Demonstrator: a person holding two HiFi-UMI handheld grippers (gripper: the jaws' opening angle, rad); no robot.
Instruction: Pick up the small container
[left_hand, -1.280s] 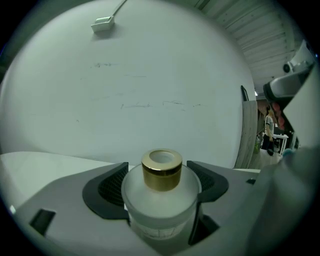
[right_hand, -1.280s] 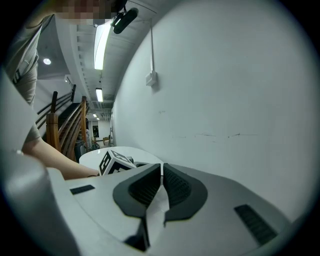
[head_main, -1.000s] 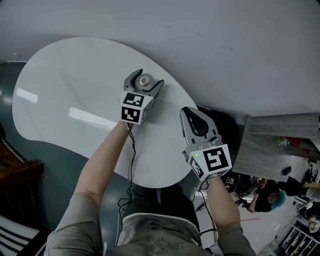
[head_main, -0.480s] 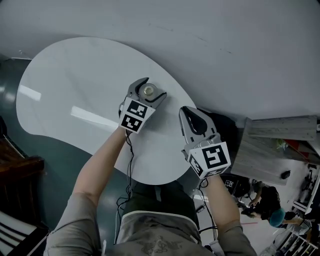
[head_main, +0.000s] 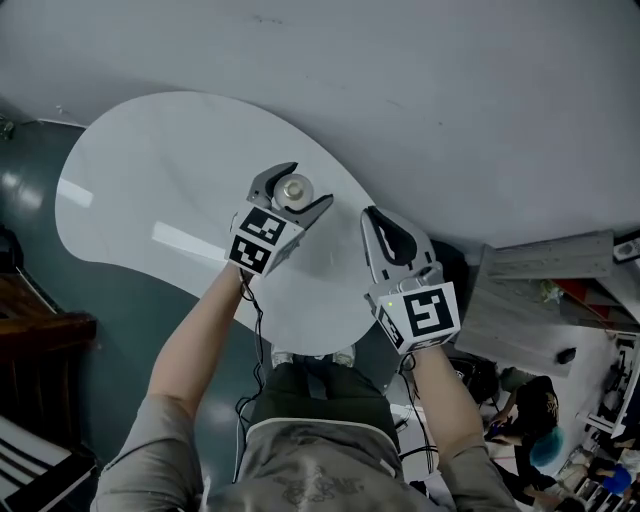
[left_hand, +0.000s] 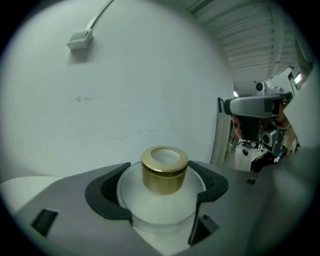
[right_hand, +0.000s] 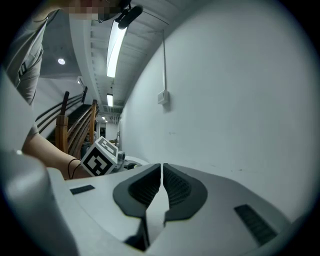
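Observation:
The small container (head_main: 291, 190) is a frosted white jar with a gold cap (left_hand: 164, 168), at the far right part of the white oval table (head_main: 150, 170). My left gripper (head_main: 306, 184) reaches over the table and has it between its jaws. In the left gripper view both dark pads (left_hand: 107, 192) press against the jar's sides, so my left gripper (left_hand: 161, 186) is shut on it. My right gripper (head_main: 373, 213) hangs beyond the table's right edge, its jaws shut together with nothing between them (right_hand: 162, 170).
A pale wall rises right behind the table, with a small box and cable (left_hand: 80, 39) on it. A grey wooden board (head_main: 540, 300) and a person (head_main: 545, 400) are at the lower right. Dark wooden furniture (head_main: 30, 340) stands at the left.
The head view has shifted, so table and grippers sit lower in the picture. My left gripper has turned slightly, with the container still between its jaws. The right gripper has barely moved.

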